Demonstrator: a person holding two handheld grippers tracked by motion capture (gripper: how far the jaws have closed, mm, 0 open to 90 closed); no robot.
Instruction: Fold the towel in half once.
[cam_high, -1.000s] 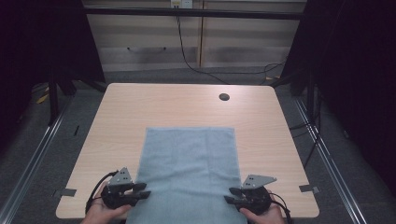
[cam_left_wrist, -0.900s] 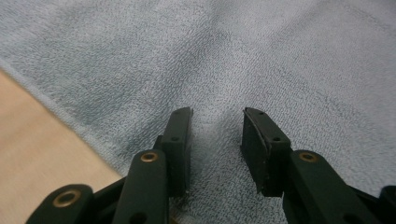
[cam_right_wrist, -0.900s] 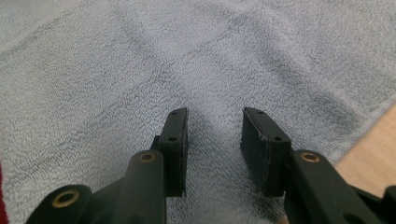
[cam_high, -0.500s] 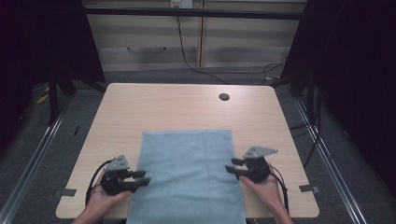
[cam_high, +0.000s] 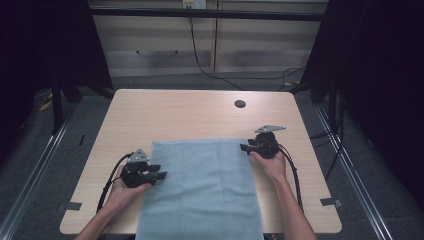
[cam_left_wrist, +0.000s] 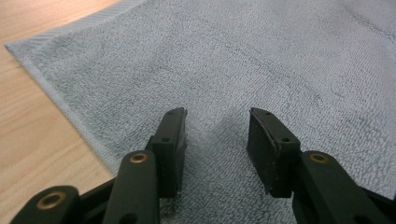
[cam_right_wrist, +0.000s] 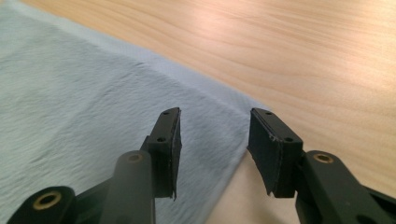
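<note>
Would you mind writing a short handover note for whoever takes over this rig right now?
Left gripper: open, jaws over the towel at its left edge.
Right gripper: open, at the towel's far right corner.
Towel: flat on the table, near end hanging over the front edge.
Done: towel spread out, nothing gripped.
Left: probably grasp the far corners and fold; the left gripper sits short of its corner.

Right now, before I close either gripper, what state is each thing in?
towel: spread flat on the table, its near end hanging over the table's front edge.
left gripper: open, jaws over the towel's left side, holding nothing.
right gripper: open, jaws straddling the towel's far right corner, holding nothing.
table: bare wood beyond the towel, with a dark round grommet hole near the far edge.
</note>
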